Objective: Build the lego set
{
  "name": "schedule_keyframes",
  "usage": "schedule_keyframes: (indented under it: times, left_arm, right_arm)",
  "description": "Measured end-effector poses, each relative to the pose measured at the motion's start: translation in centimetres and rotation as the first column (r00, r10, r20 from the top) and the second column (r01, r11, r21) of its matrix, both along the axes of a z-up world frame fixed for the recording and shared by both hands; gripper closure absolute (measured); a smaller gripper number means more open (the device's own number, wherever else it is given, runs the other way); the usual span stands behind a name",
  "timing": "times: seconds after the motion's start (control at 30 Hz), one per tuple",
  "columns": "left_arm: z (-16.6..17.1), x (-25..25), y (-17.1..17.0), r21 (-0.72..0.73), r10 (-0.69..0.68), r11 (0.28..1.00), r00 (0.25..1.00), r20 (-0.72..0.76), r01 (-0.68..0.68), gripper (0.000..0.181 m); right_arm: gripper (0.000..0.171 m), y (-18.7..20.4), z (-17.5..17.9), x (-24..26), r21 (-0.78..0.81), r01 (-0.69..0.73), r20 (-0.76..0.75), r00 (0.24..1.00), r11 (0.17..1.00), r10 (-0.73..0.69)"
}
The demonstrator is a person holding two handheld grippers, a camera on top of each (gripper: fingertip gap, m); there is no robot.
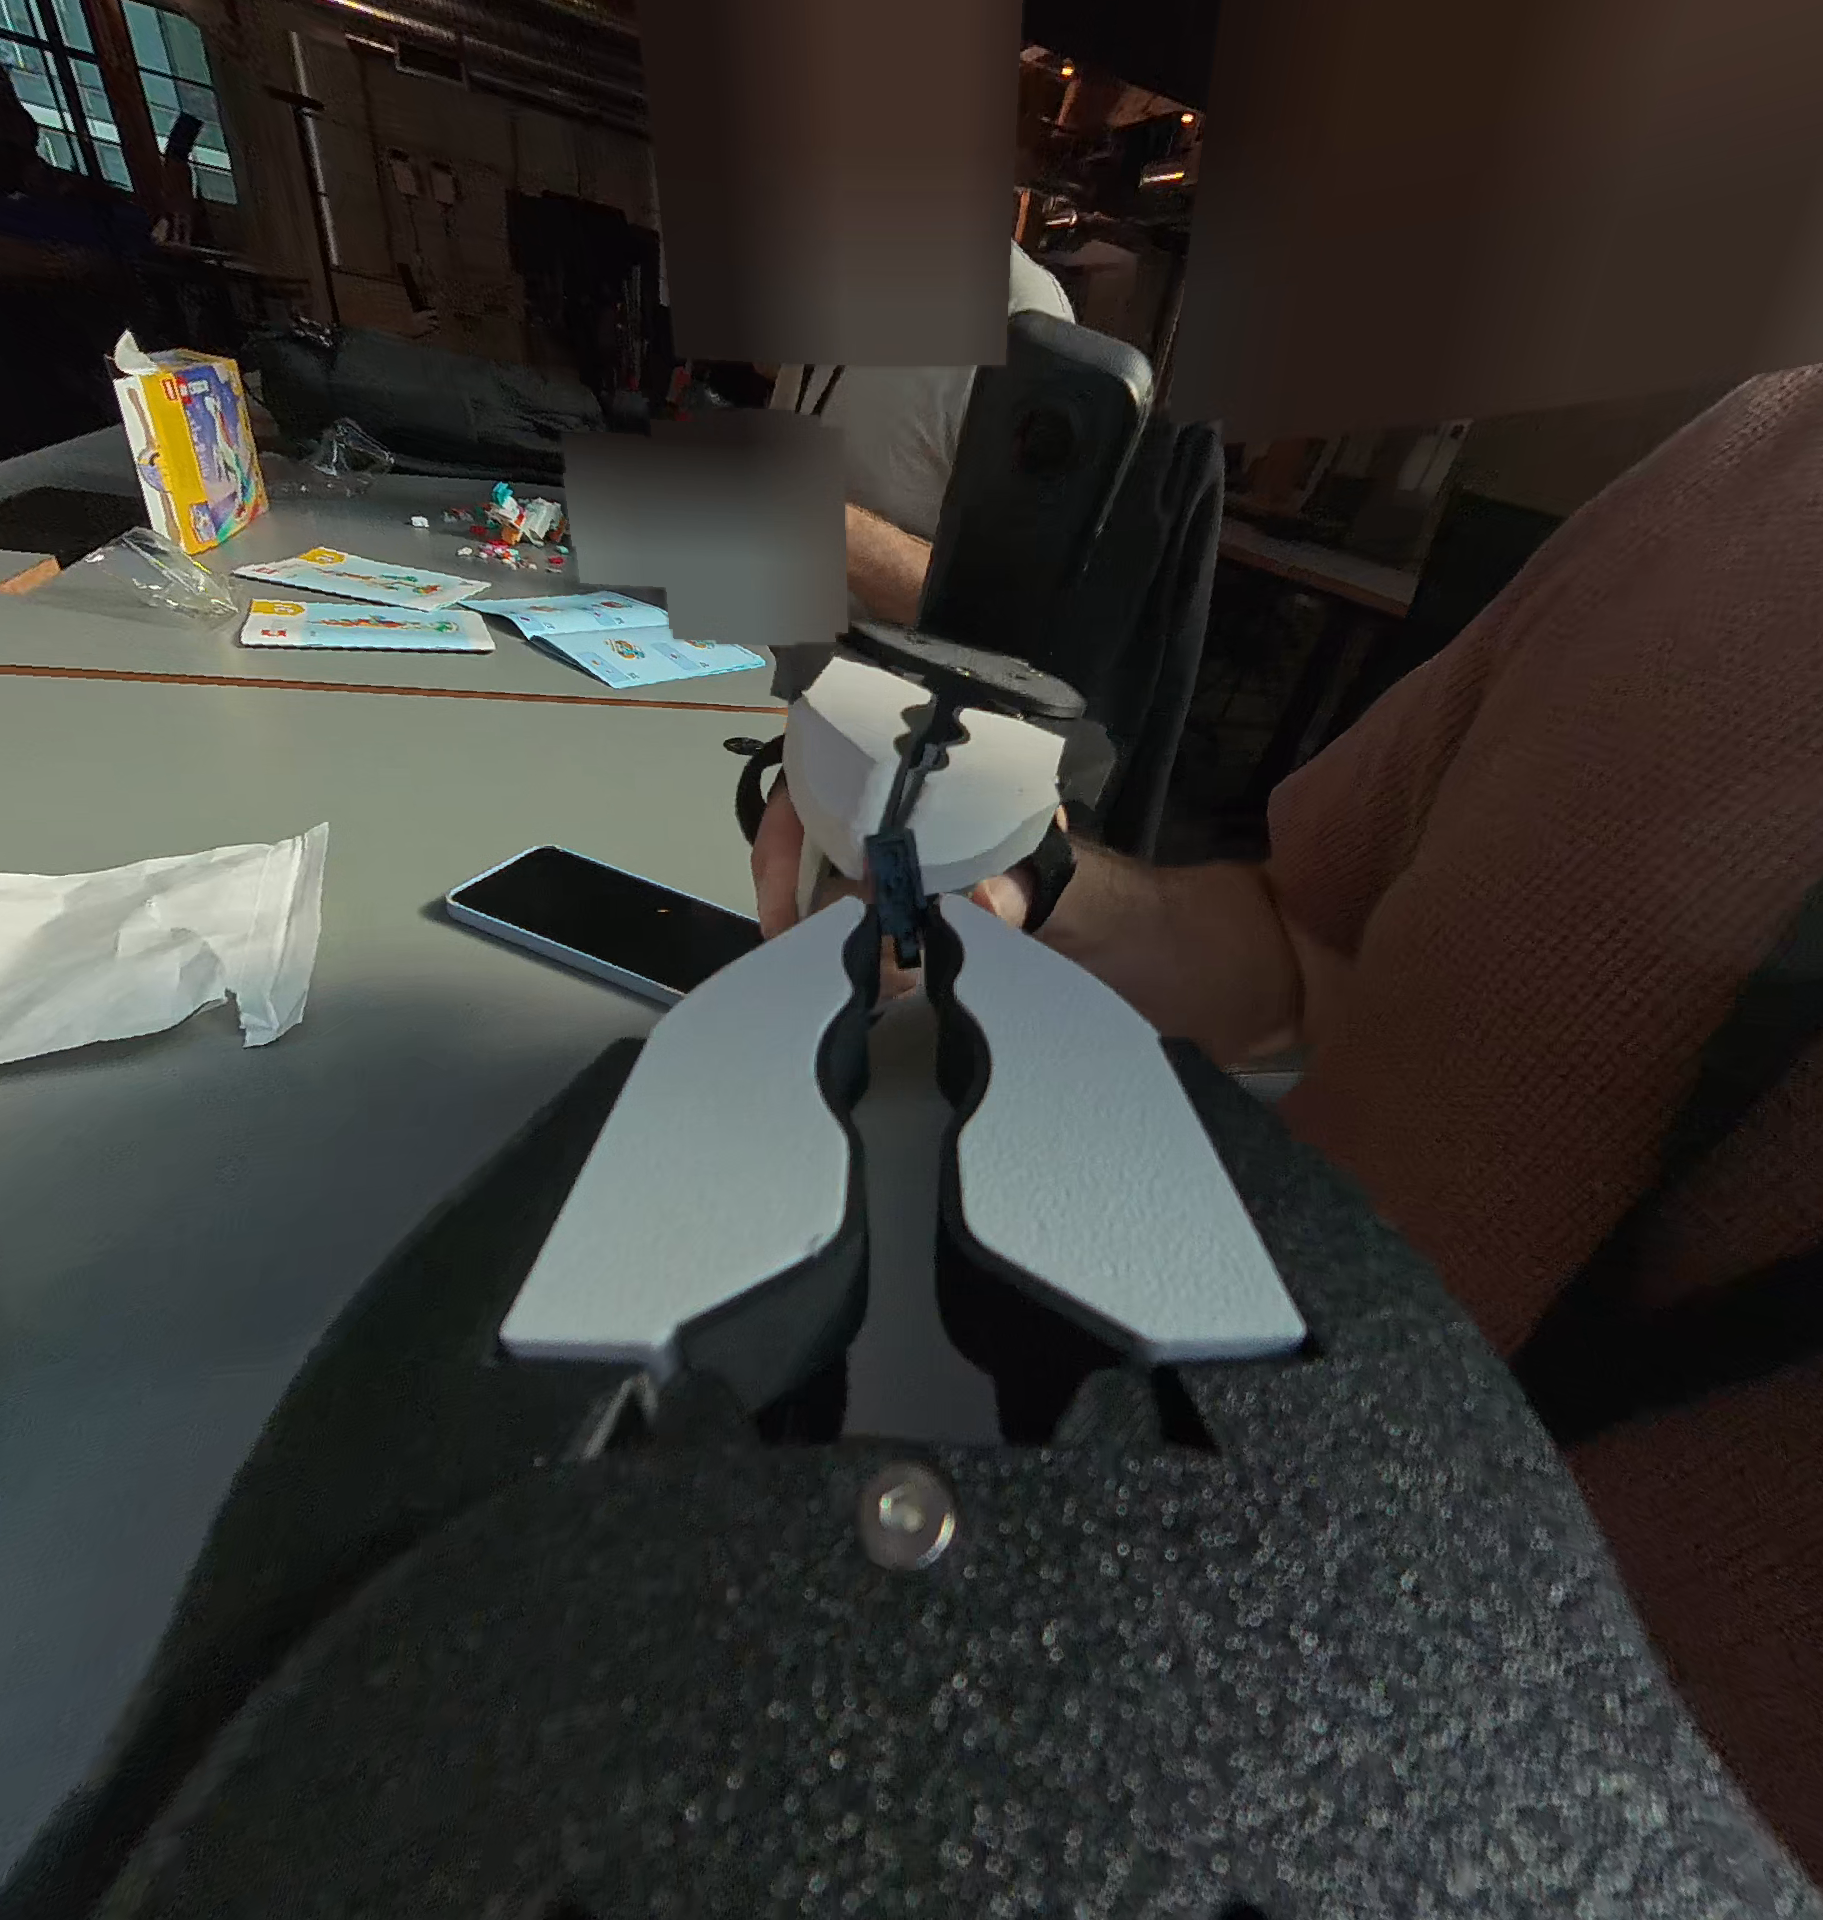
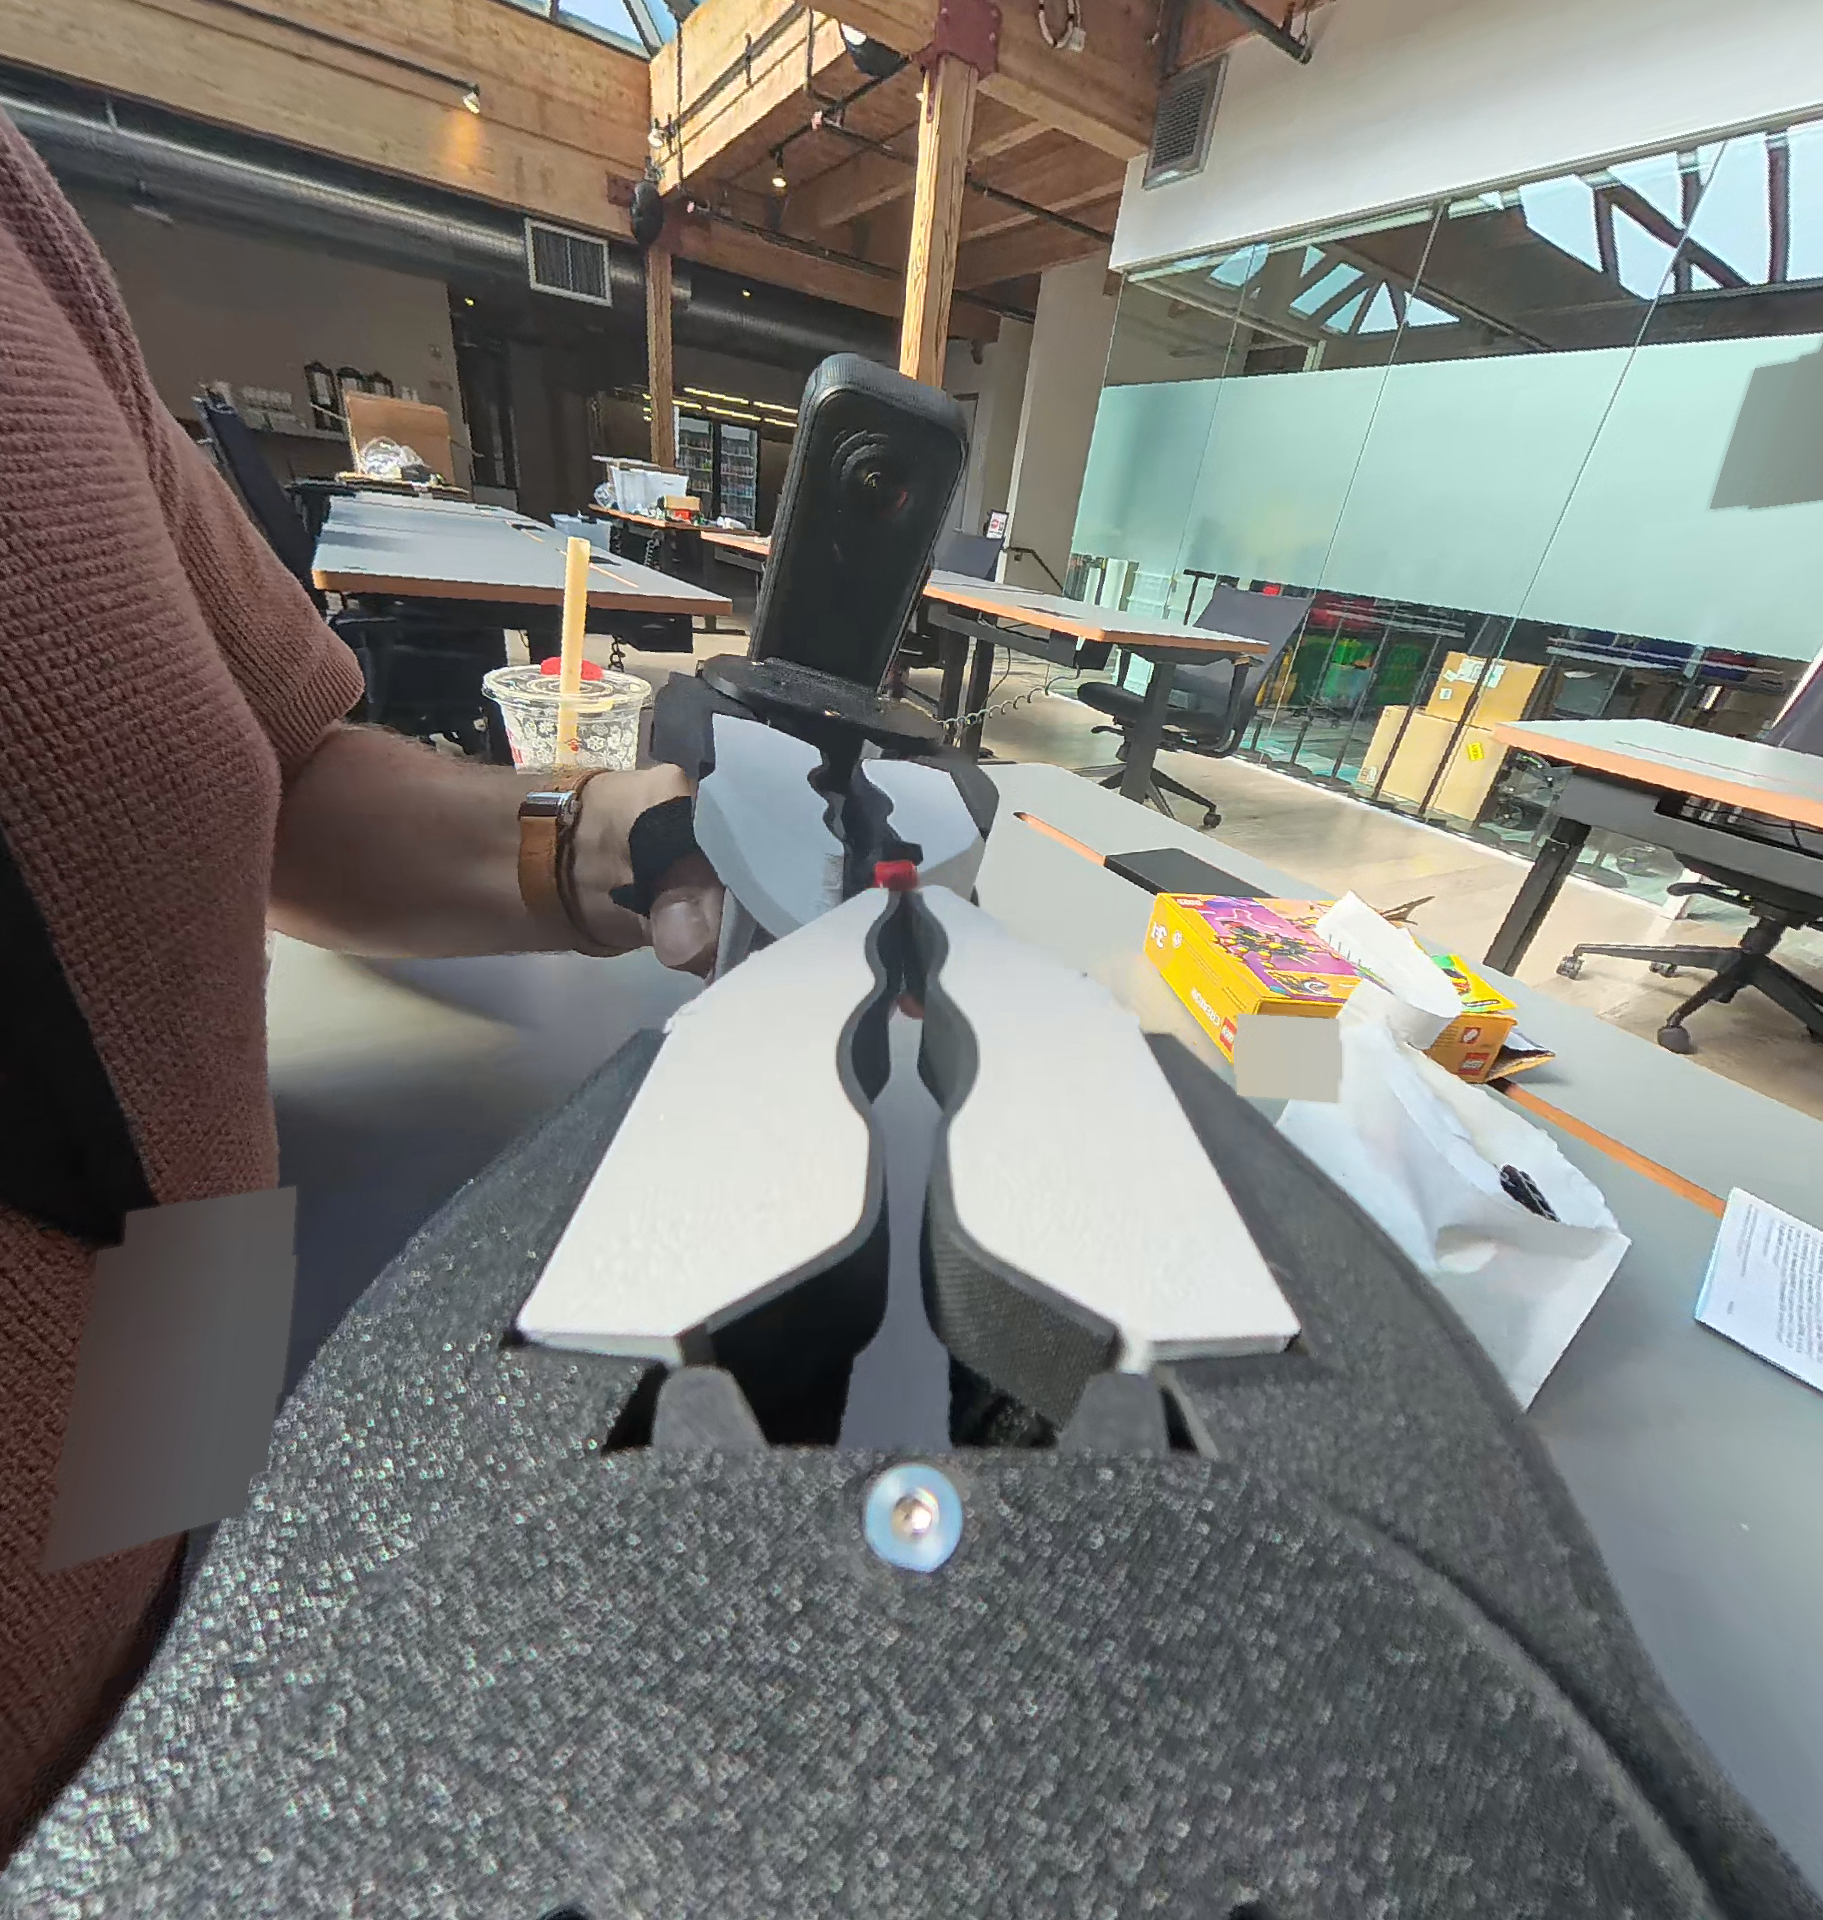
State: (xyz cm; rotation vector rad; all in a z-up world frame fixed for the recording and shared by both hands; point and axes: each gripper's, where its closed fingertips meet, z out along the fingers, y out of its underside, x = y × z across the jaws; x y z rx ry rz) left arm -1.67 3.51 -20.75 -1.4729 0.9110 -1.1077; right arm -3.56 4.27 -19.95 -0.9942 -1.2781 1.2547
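- Left wrist view, far left: crumpled white paper bag (image 1: 138, 945) on the grey table (image 1: 263, 1195), mid-left of frame.
- Upper left: opened yellow lego box (image 1: 192, 457) standing upright, clear plastic bags (image 1: 169, 566) beside it, instruction booklets (image 1: 367, 629) lying flat in front, loose lego pieces (image 1: 507, 530) scattered past them.
- Centre left: dark smartphone (image 1: 600, 920) face up on the table, just left of the grippers.
- Centre: left gripper (image 1: 899, 940) jaws nearly closed, pinching a small black lego piece (image 1: 894, 883) at the tips.
- Just above it: right gripper (image 1: 922, 758) facing it tip to tip, held by a hand (image 1: 782, 862); it touches the same black piece.
- Right side: brown knit sleeve (image 1: 1561, 831) fills the frame edge.
- Right wrist view, left: brown knit garment; wrist with a tan watch strap (image 2: 548, 842); plastic cup with straw (image 2: 566, 707) behind.
- Centre: right gripper (image 2: 902, 920) jaws almost shut; a small red lego piece (image 2: 894, 873) shows at the tips, cannot tell which gripper holds it.
- Right: yellow lego box (image 2: 1250, 961) lying on the table, white paper bag (image 2: 1447, 1195) in front, printed sheet (image 2: 1790, 1299) at the far right edge.
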Motion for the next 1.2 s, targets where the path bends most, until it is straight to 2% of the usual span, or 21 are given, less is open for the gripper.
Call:
schedule_keyframes:
  times: [0.23,0.37,0.5,0.63,0.73,0.87,1.0,1.2]
  left_arm:
    - [0.0,-0.3,0.5,-0.013,0.021,1.0,1.0,0.01,-0.021,0.174]
    - [0.3,-0.5,0.7,-0.024,0.04,0.999,0.999,0.026,-0.039,0.174]
    - [0.4,-0.7,1.1,0.003,0.082,0.997,0.997,0.009,-0.082,0.174]
    - [-1.0,-1.4,2.1,0.137,0.203,0.973,0.971,-0.128,-0.185,0.174]
    - [-3.4,-1.6,2.4,0.241,0.29,0.942,0.928,-0.234,-0.234,0.174]
    - [-3.9,-1.5,1.5,0.185,0.267,0.954,0.951,-0.157,-0.237,0.174]
    - [-3.1,-1.6,1.1,0.154,0.243,0.962,0.964,-0.104,-0.226,0.173]
    - [-3.4,-1.6,1.0,0.179,0.25,0.958,0.959,-0.135,-0.225,0.174]
  right_arm:
    - [0.171,1.2,0.2,0.6,-0.093,0.024,-0.036,0.999,0.995,-0.027]
    - [0.159,2.1,0.3,1.0,-0.115,0.065,-0.026,0.997,0.991,-0.069]
    - [0.171,2.0,0.4,1.2,-0.075,0.107,0.019,0.994,0.991,-0.105]
    - [0.171,1.2,-0.5,0.5,-0.024,0.162,0.132,0.979,0.986,-0.158]
    - [0.171,0.7,-1.6,-0.3,-0.07,0.184,0.153,0.973,0.98,-0.171]
    - [0.171,0.2,-3.0,-0.7,-0.209,0.15,0.122,0.984,0.966,-0.127]
    - [0.171,0.1,-2.9,-0.9,-0.185,0.167,0.124,0.981,0.968,-0.146]
    - [0.171,-0.1,-2.8,-1.1,-0.17,0.17,0.123,0.981,0.971,-0.15]
